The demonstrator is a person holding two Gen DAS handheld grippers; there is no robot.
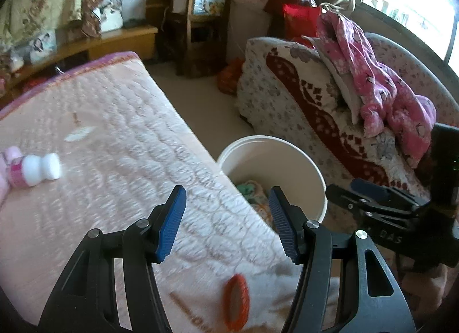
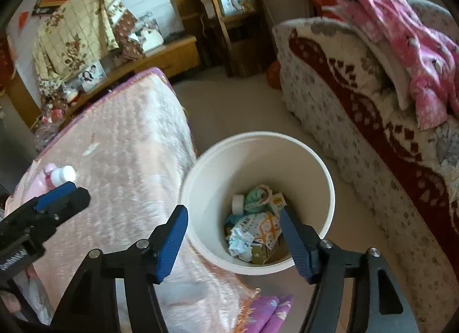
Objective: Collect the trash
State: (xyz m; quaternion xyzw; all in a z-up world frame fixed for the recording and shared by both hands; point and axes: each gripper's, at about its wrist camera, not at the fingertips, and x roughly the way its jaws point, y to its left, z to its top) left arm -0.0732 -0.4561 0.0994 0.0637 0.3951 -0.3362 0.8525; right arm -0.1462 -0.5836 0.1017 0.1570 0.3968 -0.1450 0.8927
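Observation:
A white bucket stands on the floor beside the bed and holds crumpled wrappers and paper; it also shows in the left wrist view. My right gripper is open and empty above the bucket's near rim. My left gripper is open and empty over the bed's edge. On the pink bed cover lie a white and pink bottle, a white scrap, a small brown bit and an orange round lid. The bottle also shows in the right wrist view.
The bed fills the left. A sofa with a patterned cover and pink clothes is on the right. A wooden chair and a low cabinet stand at the back. Beige floor runs between bed and sofa.

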